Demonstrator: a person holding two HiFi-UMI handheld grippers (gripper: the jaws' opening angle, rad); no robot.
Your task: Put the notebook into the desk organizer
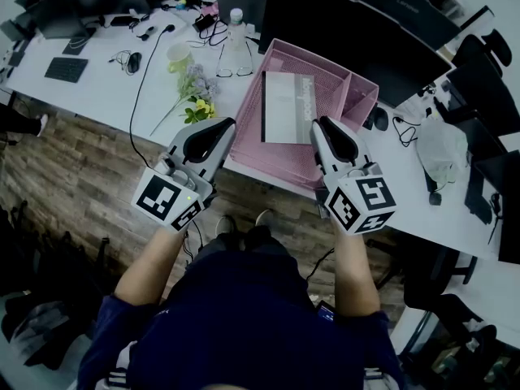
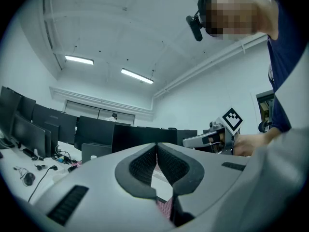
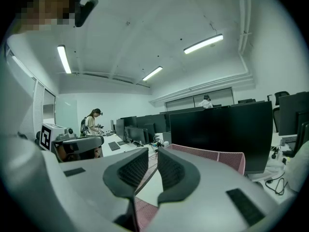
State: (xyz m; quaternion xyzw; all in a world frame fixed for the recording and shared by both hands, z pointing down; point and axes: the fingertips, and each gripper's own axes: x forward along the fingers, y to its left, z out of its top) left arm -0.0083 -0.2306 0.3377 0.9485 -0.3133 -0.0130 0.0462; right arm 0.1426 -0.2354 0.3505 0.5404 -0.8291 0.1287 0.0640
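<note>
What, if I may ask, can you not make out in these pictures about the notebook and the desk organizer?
Notebook: cover print too small in the head view; both gripper views show only slivers behind their own tongs.
Desk organizer: near right corner hidden under the right gripper in the head view.
Left gripper: whether its tip touches the organizer's rim is unclear from above.

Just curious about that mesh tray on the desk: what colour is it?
Pink; the desk organizer shows best in the head view.
</note>
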